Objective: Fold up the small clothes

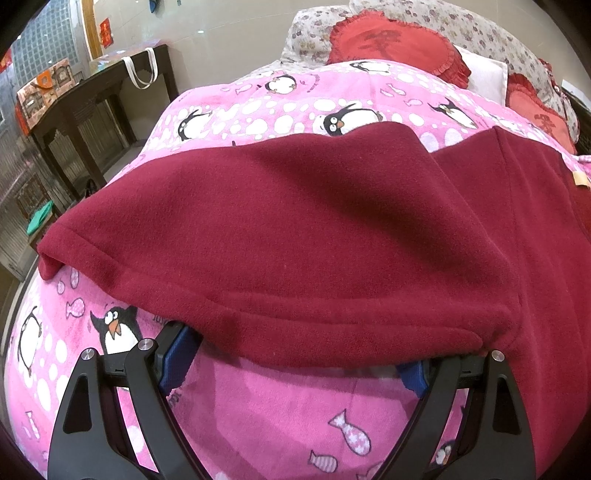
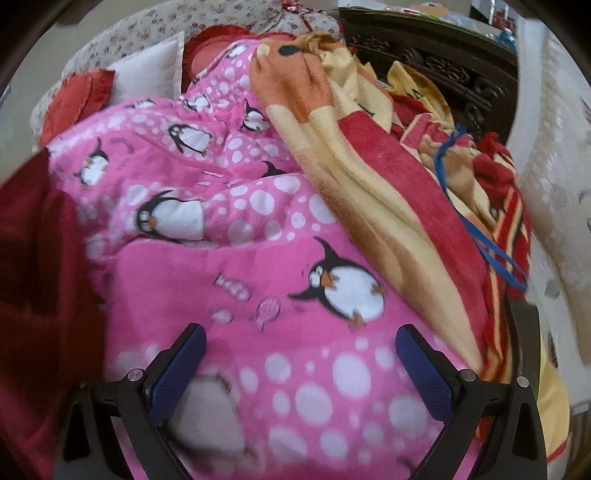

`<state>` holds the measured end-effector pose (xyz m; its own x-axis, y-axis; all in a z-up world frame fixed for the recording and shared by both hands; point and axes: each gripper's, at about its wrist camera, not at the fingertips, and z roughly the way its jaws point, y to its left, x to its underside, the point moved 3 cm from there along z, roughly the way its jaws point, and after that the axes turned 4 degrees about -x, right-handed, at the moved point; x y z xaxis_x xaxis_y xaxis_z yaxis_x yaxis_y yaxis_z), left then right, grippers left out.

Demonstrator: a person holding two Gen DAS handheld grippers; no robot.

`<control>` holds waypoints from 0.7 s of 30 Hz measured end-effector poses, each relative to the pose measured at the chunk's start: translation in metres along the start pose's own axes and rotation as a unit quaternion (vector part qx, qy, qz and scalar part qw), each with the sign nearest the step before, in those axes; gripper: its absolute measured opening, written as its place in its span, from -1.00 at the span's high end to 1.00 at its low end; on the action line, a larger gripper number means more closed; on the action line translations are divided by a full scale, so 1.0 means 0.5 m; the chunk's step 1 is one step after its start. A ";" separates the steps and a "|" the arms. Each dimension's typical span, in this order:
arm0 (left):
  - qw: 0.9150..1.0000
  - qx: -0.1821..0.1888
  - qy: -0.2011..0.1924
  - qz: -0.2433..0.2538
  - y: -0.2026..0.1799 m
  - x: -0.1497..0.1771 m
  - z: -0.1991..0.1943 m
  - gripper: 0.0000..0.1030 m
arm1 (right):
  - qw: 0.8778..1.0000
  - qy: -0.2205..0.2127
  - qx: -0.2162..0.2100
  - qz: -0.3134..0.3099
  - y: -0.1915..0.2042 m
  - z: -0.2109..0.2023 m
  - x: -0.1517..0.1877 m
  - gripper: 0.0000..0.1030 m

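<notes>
A dark red fleece garment [image 1: 314,229] lies spread on a pink penguin blanket [image 1: 258,406] in the left wrist view. Its hemmed near edge drapes over the tips of my left gripper [image 1: 295,365], whose jaws stand wide apart under the hem. The fingertips are hidden by the cloth. In the right wrist view the same red garment [image 2: 40,258] shows at the left edge. My right gripper [image 2: 299,347] is open and empty above the pink blanket [image 2: 258,258], to the right of the garment.
Red frilled cushions [image 1: 395,48] and floral pillows [image 1: 461,22] lie at the bed's far end. A dark wooden side table [image 1: 85,107] stands at left. A yellow and red blanket [image 2: 369,166] is heaped at right, beside a dark carved headboard [image 2: 443,66].
</notes>
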<state>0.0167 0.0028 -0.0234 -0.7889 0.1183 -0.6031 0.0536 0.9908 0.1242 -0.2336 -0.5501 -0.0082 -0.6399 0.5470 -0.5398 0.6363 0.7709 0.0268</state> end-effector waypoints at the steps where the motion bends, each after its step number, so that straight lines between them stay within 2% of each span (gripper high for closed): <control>1: 1.000 0.001 0.003 0.002 0.001 0.002 -0.003 -0.73 | 1.000 -0.001 -0.001 0.002 0.000 -0.012 0.005 -0.98; 5: 1.000 0.007 0.015 0.005 0.016 0.008 -0.021 -0.73 | 1.000 -0.004 -0.013 -0.006 0.011 -0.071 0.028 -0.98; 7: 1.000 0.008 0.014 0.008 -0.003 0.008 -0.046 -0.73 | 1.000 -0.008 -0.013 -0.021 0.024 -0.111 0.040 -0.98; 11: 1.000 0.014 -0.010 0.023 -0.007 0.013 -0.106 -0.73 | 0.999 -0.029 -0.004 -0.046 0.041 -0.185 0.056 -0.98; 17: 0.997 0.051 -0.048 0.037 -0.024 0.018 -0.223 -0.73 | 0.997 -0.056 -0.020 -0.058 0.064 -0.290 0.086 -0.98; 21: 0.994 0.070 -0.057 0.056 -0.046 0.029 -0.284 -0.73 | 0.995 -0.064 -0.028 -0.076 0.080 -0.353 0.107 -0.98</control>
<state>-0.0828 -0.0276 0.0769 -0.6993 0.2278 -0.6776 0.2291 0.9693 0.0895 -0.3183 -0.4322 0.1126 -0.6643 0.3798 -0.6437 0.5089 0.8606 -0.0174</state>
